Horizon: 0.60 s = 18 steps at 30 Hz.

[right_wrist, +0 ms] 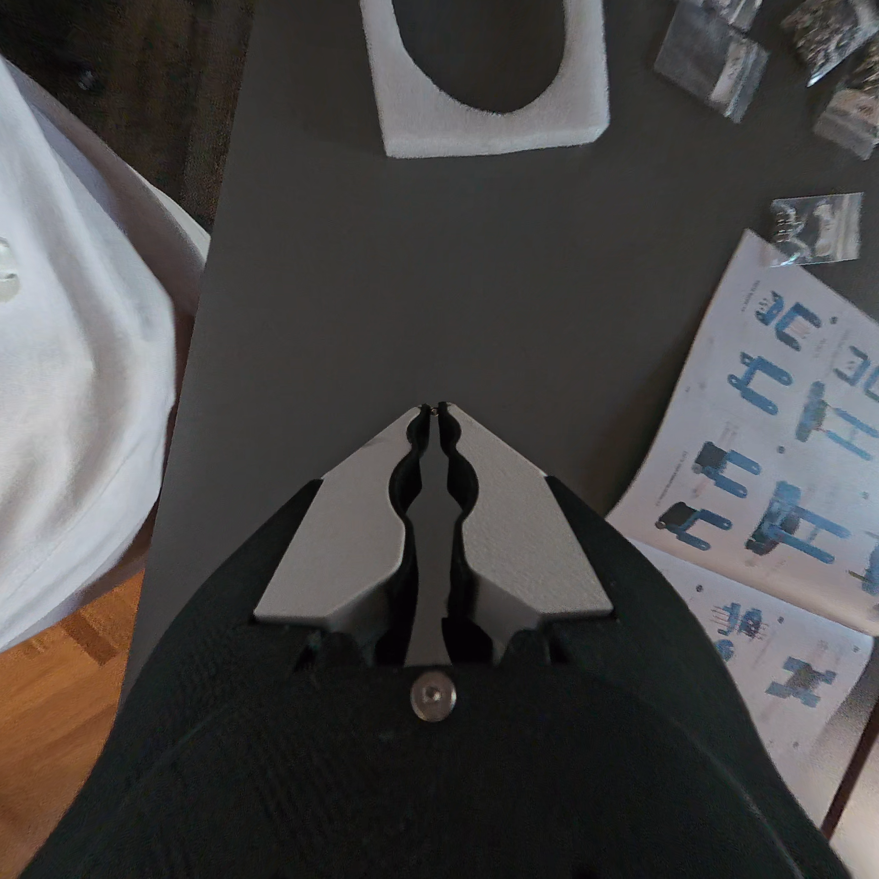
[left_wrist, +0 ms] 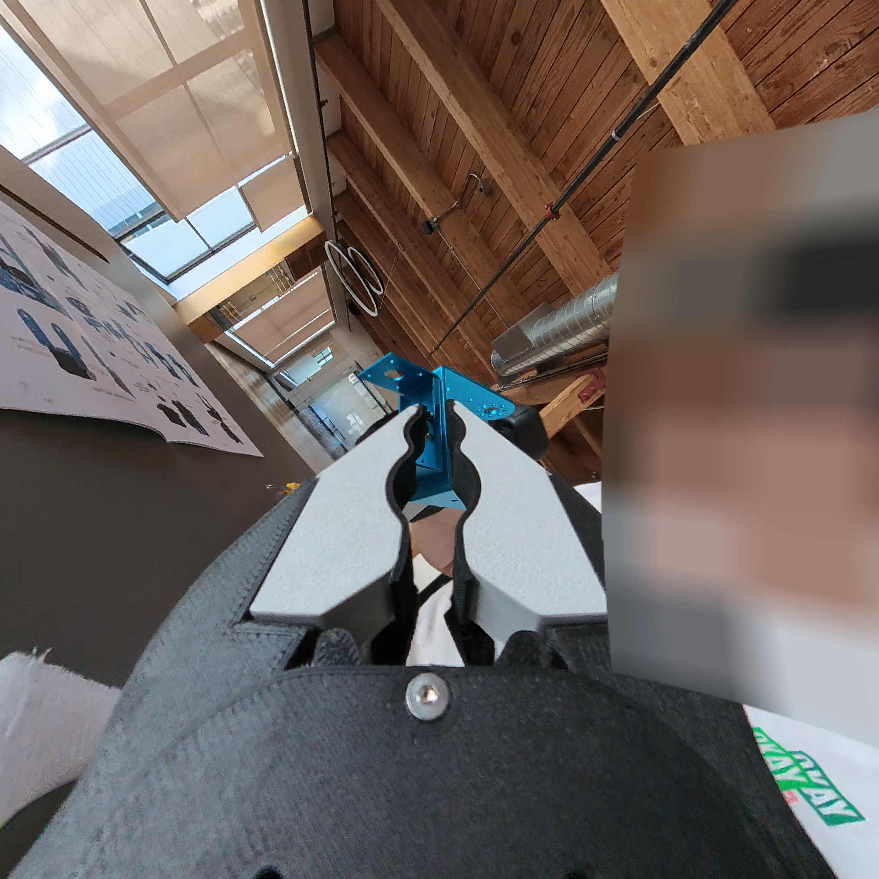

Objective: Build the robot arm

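My left gripper (left_wrist: 434, 409) is shut on a blue metal bracket (left_wrist: 430, 475). It holds the bracket in the air, pointing up toward a wooden ceiling. The bracket's drilled plates (left_wrist: 402, 378) stick out past the fingertips, and a black block (left_wrist: 525, 423) is fixed to its right end. My right gripper (right_wrist: 434, 418) is above a dark grey table (right_wrist: 428, 285), pointing down at it. Its jaws are nearly closed and pinch a tiny dark part (right_wrist: 434, 419) at the very tips.
A white foam frame (right_wrist: 485, 128) lies at the far side of the table. A printed sheet with blue drawings (right_wrist: 761, 452) lies to the right, also showing in the left wrist view (left_wrist: 95, 342). Small plastic bags of parts (right_wrist: 713, 62) lie at the far right. A person in a white shirt (right_wrist: 71, 333) stands to the left. Across from one pair of fingers to the other is roughly 15 cm.
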Motion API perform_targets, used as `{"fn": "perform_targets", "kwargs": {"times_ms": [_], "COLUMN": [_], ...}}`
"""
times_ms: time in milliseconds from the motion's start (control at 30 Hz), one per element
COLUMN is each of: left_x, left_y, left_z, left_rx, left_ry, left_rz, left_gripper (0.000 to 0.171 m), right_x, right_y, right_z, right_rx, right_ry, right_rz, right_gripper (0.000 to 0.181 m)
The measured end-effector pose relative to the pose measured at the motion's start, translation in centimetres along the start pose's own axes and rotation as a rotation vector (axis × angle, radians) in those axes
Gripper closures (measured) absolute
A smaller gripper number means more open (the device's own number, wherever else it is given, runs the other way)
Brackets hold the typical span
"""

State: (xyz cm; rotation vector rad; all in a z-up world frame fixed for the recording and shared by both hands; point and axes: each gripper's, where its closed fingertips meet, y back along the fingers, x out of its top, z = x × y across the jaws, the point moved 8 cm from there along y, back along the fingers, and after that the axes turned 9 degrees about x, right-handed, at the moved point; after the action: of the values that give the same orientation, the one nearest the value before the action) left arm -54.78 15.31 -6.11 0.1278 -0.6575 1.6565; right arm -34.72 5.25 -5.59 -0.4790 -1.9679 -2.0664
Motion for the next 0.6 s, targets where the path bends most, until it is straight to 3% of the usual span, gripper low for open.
{"fn": "perform_targets", "kwargs": {"times_ms": [33, 300, 600], "left_x": [-0.1, -1.7, -3.4], "left_y": [-0.5, -6.0, -10.3], "left_z": [-0.3, -1.6, -2.4], "left_rx": [-0.002, -0.076, -0.111], "left_ry": [0.010, 0.110, 0.265], "left_rz": [-0.012, -0.095, -0.159], "left_gripper": [0.165, 0.165, 0.165], "right_x": [0.1, 2.3, 5.2], "right_y": [1.2, 10.4, 13.3], "right_z": [-0.1, -0.2, 1.0], "right_rx": [-0.009, -0.089, -0.137], "right_ry": [0.004, 0.079, 0.259], "right_rz": [0.022, 0.200, 0.182], "right_gripper": [0.179, 0.179, 0.179]}}
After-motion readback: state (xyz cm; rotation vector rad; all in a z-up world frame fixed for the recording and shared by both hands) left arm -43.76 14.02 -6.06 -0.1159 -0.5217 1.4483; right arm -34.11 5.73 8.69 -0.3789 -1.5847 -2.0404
